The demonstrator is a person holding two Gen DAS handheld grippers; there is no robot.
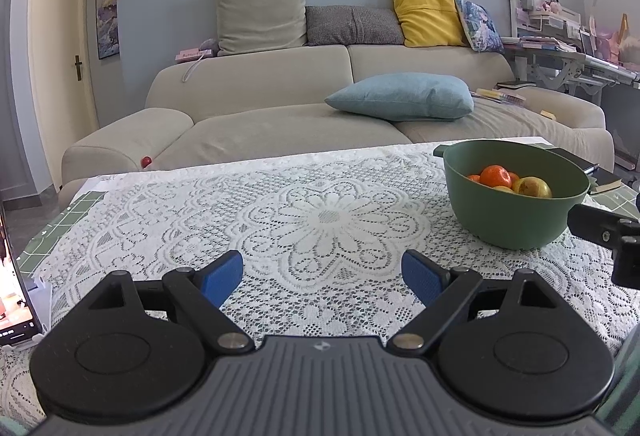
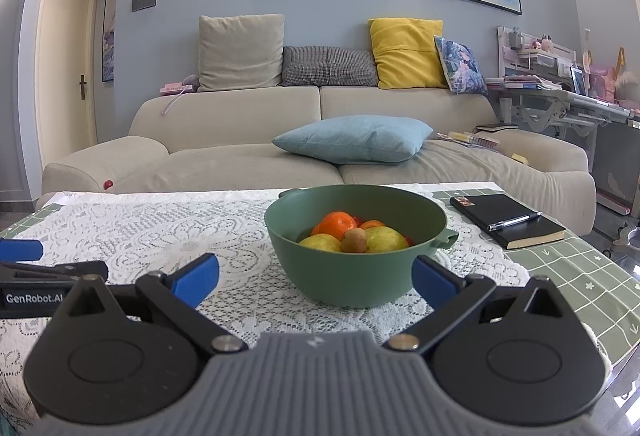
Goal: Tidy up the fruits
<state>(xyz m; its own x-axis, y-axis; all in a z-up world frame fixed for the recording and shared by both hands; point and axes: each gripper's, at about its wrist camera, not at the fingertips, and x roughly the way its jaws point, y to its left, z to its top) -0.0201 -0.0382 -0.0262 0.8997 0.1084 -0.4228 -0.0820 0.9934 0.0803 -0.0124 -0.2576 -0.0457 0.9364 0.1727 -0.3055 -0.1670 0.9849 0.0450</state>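
Note:
A green bowl (image 2: 356,276) stands on the lace tablecloth (image 2: 160,232) and holds an orange (image 2: 338,225), two yellow-green pears (image 2: 384,239), a brown kiwi (image 2: 354,241) and more fruit partly hidden behind. My right gripper (image 2: 316,278) is open, its blue pads (image 2: 196,276) level with the bowl's near side, nothing between them. In the left wrist view the bowl (image 1: 516,212) sits to the right, with the orange (image 1: 495,175) showing over its rim. My left gripper (image 1: 322,278) is open over bare lace, well left of the bowl.
A black notebook with a pen (image 2: 508,221) lies right of the bowl on a green grid mat (image 2: 580,276). A phone on a stand (image 1: 16,296) is at the table's left edge. A beige sofa (image 2: 240,156) with cushions stands behind the table. A small red object (image 1: 146,160) rests on the sofa arm.

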